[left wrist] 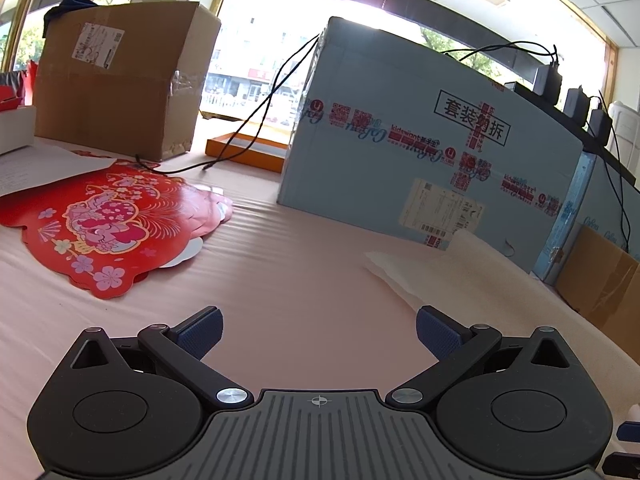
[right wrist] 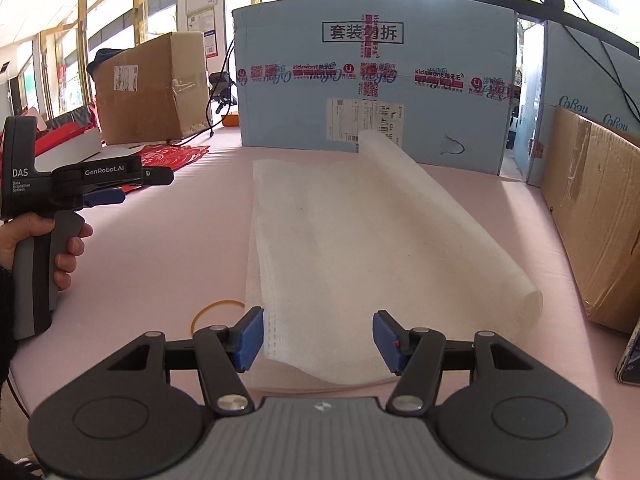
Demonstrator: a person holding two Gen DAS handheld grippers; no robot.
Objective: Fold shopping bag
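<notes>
A white translucent mesh shopping bag lies flat on the pink table. Its right side is curled over into a long loose roll. My right gripper hovers open over the bag's near edge, and its blue pads touch nothing. A hand holds my left gripper at the far left, well apart from the bag. In the left wrist view that left gripper stands open above bare pink table, with a corner of the bag off to its right.
A big light-blue carton stands just behind the bag. A brown box sits at back left and a cardboard sheet leans at the right. Red paper cut-outs lie left. A yellow rubber band lies near the bag's near-left corner.
</notes>
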